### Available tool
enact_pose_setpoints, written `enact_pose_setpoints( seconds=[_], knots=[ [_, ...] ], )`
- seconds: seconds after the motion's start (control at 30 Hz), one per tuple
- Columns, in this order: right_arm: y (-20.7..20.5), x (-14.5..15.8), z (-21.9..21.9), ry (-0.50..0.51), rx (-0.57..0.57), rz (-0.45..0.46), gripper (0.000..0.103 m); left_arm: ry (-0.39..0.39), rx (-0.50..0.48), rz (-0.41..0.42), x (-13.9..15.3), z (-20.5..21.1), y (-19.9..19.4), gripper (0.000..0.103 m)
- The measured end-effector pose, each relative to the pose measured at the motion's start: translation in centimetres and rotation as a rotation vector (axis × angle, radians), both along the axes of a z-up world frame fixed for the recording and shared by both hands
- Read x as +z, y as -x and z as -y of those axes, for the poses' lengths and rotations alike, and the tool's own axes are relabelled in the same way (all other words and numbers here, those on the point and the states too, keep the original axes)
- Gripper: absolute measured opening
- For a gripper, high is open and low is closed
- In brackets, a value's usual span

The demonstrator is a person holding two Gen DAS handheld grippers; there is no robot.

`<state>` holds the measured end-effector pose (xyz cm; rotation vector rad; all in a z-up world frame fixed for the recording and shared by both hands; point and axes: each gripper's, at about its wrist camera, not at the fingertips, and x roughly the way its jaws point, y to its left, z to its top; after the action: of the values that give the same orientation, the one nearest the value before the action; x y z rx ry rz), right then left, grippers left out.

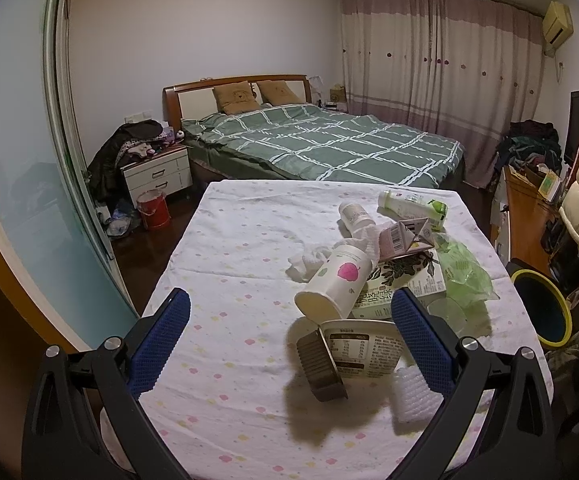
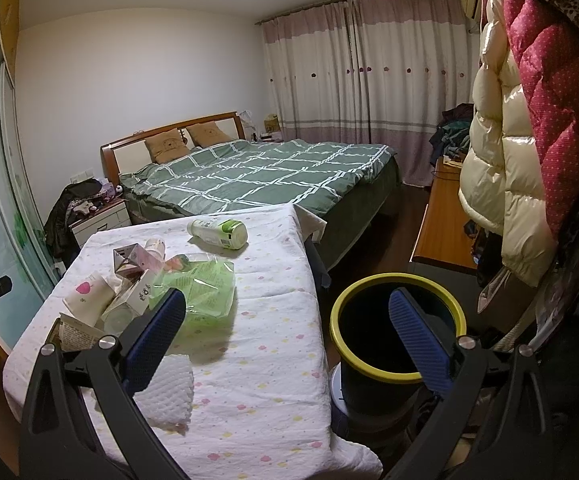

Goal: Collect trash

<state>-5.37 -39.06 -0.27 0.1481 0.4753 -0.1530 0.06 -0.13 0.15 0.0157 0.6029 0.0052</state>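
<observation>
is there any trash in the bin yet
No, the yellow-rimmed bin looks dark and empty inside in the right wrist view, beside the table.

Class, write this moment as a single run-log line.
left gripper: open, empty | right gripper: open, empty | trash pile: on table | bin: beside table

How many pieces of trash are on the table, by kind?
Bottles: 2
Apple-print cup: 1
Pink carton: 1
Printed box: 1
Green plastic bag: 1
Open can: 1
White foam sheet: 1
Crumpled tissue: 1
Total: 9 distinguishable
</observation>
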Motion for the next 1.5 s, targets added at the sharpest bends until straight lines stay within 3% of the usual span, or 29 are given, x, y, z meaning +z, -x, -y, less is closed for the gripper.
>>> enact_pose_setpoints(
  seconds=[0.87, 1.1, 1.27, 1.5],
  knots=[
    [-1.2, -0.7, 0.0, -0.006, 0.018, -0.023, 0.097, 0.001, -0.002, 0.002, -0.2, 0.4, 0.0, 0.099],
    [-5.9, -3.2, -1.9, -0.007, 0.109, -0.097, 0.097, 0.001, -0.015, -0.009, -0.6, 0.5, -0.5, 0.099],
    [-10.9, -6.6, -4.0, -0.048, 0.195, -0.18, 0.097, 0.0, -0.024, -0.023, -1.1, 0.5, -1.2, 0.099],
    [-16.7, -9.5, -5.1, -0.076, 0.195, -0.27, 0.095, 0.004, -0.02, -0.045, -2.2, 0.1, -2.3, 0.099]
  ],
)
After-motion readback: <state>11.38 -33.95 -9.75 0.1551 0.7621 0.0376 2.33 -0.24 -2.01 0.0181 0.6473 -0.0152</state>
